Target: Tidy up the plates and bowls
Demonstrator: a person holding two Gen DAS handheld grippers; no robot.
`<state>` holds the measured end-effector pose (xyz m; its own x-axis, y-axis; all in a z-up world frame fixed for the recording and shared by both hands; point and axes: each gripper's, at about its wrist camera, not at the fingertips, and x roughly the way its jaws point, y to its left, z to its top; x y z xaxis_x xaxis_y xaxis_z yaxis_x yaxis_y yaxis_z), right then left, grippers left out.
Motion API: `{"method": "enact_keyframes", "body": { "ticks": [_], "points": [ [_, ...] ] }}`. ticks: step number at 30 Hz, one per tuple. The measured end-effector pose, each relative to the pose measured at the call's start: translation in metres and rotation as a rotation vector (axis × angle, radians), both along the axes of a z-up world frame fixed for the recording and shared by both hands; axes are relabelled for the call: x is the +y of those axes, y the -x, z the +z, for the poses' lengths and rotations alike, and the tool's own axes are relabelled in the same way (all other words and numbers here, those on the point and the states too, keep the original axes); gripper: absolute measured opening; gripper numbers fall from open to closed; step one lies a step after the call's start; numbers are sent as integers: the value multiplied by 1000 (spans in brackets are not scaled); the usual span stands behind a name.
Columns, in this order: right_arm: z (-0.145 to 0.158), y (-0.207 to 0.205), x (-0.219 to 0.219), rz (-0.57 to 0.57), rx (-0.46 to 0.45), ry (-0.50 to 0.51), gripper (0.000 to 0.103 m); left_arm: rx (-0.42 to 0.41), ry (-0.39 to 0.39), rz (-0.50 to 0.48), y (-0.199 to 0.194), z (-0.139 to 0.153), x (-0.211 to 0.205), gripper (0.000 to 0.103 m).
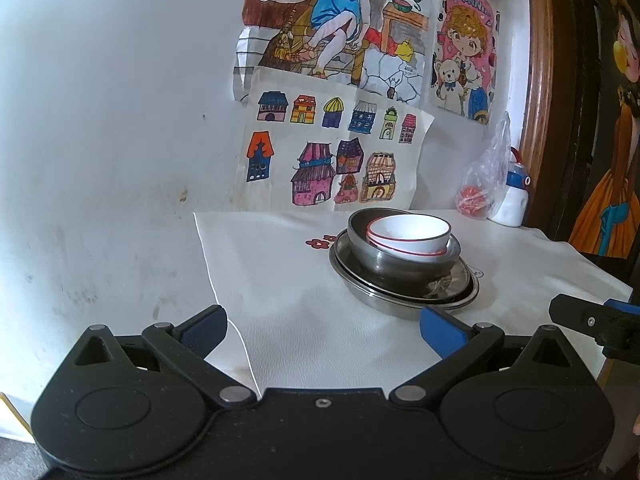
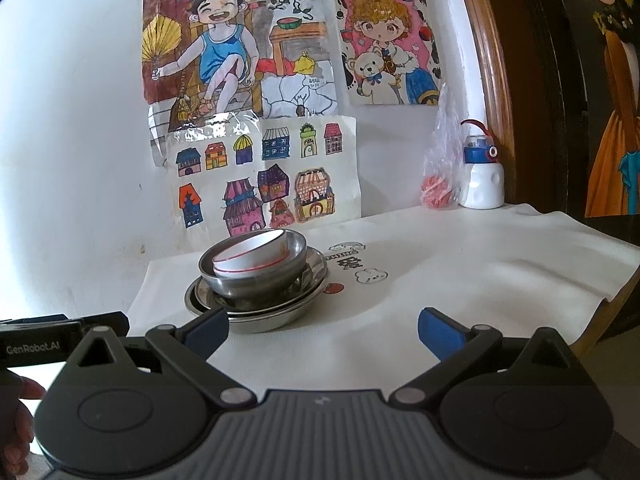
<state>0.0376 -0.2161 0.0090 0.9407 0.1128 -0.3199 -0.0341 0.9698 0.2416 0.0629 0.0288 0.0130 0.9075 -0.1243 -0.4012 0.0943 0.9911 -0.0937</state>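
Two tongs — left (image 1: pixel 322 330), right (image 2: pixel 322 330) — wide, empty; red-rimmed white bowl (image 1: pixel 408 236) tilted inside steel bowl (image 1: pixel 400 264).

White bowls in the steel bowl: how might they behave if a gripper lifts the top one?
The white bowls sit tilted, so they may rock. The glossy rim looks slippery; probably breakable if ceramic. The steel bowl could shift.

white bowl (image 1: pixel 412 232), red rim line | silver steel bowl (image 1: pixel 400 266) and plate (image 1: pixel 360 280) | white worktop cloth (image 1: pixel 288 280) | blue claw pads (image 1: pixel 440 330)
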Motion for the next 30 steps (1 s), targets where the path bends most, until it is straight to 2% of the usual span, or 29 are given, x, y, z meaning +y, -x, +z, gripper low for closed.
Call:
{"method": "enact_keyframes", "body": {
  "ticks": [30],
  "points": [
    [0,-2,-3,-15,-2,-8,103,2,4,0,-4,1,1,102]
  ]
}}
